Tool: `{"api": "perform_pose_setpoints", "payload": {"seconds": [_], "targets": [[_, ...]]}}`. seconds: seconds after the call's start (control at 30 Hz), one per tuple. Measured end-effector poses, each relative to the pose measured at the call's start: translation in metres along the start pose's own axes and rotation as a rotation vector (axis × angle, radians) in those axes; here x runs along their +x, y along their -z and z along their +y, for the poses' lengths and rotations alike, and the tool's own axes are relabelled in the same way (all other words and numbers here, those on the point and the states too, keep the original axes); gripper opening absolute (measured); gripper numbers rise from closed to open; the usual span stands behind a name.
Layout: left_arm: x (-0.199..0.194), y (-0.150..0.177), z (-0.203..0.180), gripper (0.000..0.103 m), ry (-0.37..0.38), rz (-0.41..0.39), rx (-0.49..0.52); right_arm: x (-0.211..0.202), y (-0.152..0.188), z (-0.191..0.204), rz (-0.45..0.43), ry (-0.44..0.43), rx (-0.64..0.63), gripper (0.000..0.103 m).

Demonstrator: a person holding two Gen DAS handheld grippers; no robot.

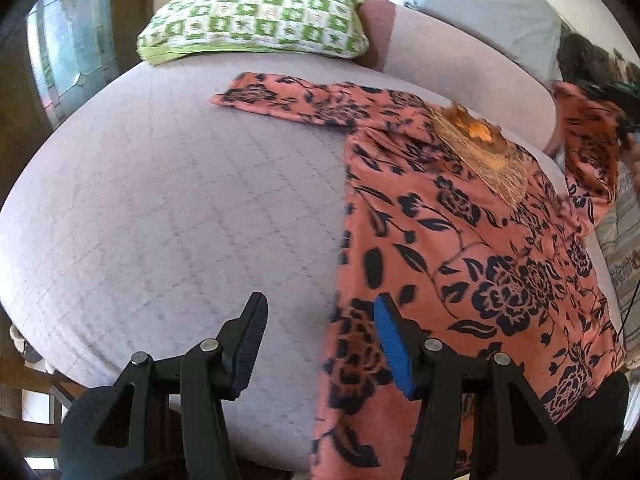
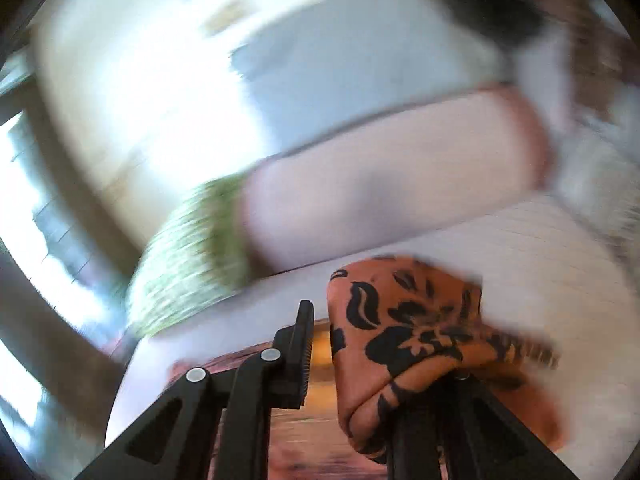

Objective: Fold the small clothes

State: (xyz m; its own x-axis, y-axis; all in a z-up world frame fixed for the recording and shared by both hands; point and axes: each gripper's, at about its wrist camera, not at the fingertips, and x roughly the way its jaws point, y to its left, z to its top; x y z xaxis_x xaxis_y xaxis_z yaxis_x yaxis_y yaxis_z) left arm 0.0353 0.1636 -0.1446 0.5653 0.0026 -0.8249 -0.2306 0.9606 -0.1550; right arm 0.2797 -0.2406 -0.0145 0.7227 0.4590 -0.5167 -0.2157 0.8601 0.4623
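the left gripper [image 1: 320, 344] hangs with its jaws spread and nothing between them, over the near left edge of the orange floral garment [image 1: 460, 240] laid flat on the grey quilted cushion [image 1: 160, 200]. only this view shows the green checked pillow [image 1: 256, 12] sharply. the blurred right wrist view shows the right gripper [image 2: 352, 364] with cloth draped over one finger, but whether its jaws are pinching it i cannot tell.

a home, most likely a bedroom or sitting room. a wide pale lilac quilted mattress cover [image 1: 168, 208] stitched in diamonds fills the left wrist view, with a green-and-white checked cotton pillow [image 1: 256, 16] at its far edge, a plain pinkish bolster cushion [image 1: 460, 64] beside it, and a window with patterned frosted glass [image 1: 68, 40] at the left.
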Motion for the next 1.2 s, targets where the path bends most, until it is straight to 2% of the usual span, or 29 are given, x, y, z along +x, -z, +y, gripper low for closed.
{"api": "perform_pose_setpoints", "payload": {"seconds": [0.07, 0.1, 0.17, 0.23, 0.27, 0.4, 0.47, 0.53, 0.6, 0.67, 0.77, 0.83, 0.93, 0.97, 1.0, 1.03, 1.1, 1.13, 1.17, 1.2], "targets": [[-0.002, 0.000, 0.013, 0.056, -0.010, -0.003, -0.033, 0.046, 0.044, 0.051, 0.116, -0.107, -0.068, 0.067], [-0.002, -0.001, 0.019, 0.057, -0.014, -0.002, -0.049, 0.072, 0.065, 0.066, 0.184, -0.112, -0.105, 0.099], [-0.003, -0.002, 0.032, 0.057, -0.023, 0.000, -0.086, 0.122, 0.121, 0.080, 0.288, -0.087, -0.157, 0.099], [-0.007, -0.006, 0.043, 0.057, -0.026, -0.011, -0.116, 0.163, 0.145, 0.071, 0.460, -0.077, -0.160, 0.099], [-0.008, -0.008, 0.045, 0.057, -0.025, -0.024, -0.119, 0.169, 0.156, 0.064, 0.500, -0.063, -0.144, 0.099], [-0.002, -0.036, 0.025, 0.059, 0.004, -0.052, -0.042, 0.133, 0.148, 0.039, 0.439, -0.034, -0.087, 0.099], [0.003, -0.053, 0.001, 0.059, 0.031, -0.070, 0.022, 0.088, 0.127, 0.012, 0.351, 0.004, -0.015, 0.099], [0.012, -0.074, -0.034, 0.061, 0.073, -0.097, 0.129, 0.041, 0.109, -0.035, 0.260, 0.032, 0.088, 0.099], [0.026, -0.094, -0.066, 0.062, 0.091, -0.115, 0.228, 0.020, 0.095, -0.086, 0.211, 0.088, 0.194, 0.099], [0.046, -0.118, -0.095, 0.062, 0.091, -0.116, 0.282, 0.024, 0.088, -0.140, 0.250, 0.101, 0.335, 0.099], [0.078, -0.154, -0.125, 0.062, 0.067, -0.094, 0.350, 0.035, 0.097, -0.202, 0.309, 0.076, 0.541, 0.099], [0.095, -0.175, -0.136, 0.062, 0.051, -0.074, 0.366, 0.031, 0.103, -0.208, 0.298, 0.064, 0.571, 0.099], [0.124, -0.202, -0.146, 0.062, 0.124, 0.022, 0.337, 0.012, 0.118, -0.193, 0.316, -0.055, 0.591, 0.099], [0.135, -0.208, -0.153, 0.062, 0.108, 0.037, 0.343, 0.003, 0.131, -0.182, 0.304, -0.143, 0.631, 0.099], [0.141, -0.210, -0.159, 0.062, 0.094, 0.042, 0.359, -0.003, 0.138, -0.179, 0.318, -0.190, 0.647, 0.099], [0.151, -0.215, -0.168, 0.062, 0.069, 0.059, 0.393, -0.003, 0.150, -0.170, 0.341, -0.210, 0.656, 0.099], [0.168, -0.221, -0.178, 0.062, 0.039, 0.094, 0.412, -0.003, 0.166, -0.161, 0.318, -0.214, 0.676, 0.099], [0.181, -0.224, -0.181, 0.061, 0.030, 0.149, 0.399, 0.003, 0.172, -0.159, 0.322, -0.219, 0.688, 0.099], [0.188, -0.224, -0.180, 0.051, 0.020, 0.186, 0.383, 0.006, 0.178, -0.160, 0.330, -0.222, 0.707, 0.099], [0.192, -0.226, -0.180, 0.013, 0.003, 0.197, 0.364, 0.010, 0.183, -0.162, 0.328, -0.218, 0.730, 0.099]]}}
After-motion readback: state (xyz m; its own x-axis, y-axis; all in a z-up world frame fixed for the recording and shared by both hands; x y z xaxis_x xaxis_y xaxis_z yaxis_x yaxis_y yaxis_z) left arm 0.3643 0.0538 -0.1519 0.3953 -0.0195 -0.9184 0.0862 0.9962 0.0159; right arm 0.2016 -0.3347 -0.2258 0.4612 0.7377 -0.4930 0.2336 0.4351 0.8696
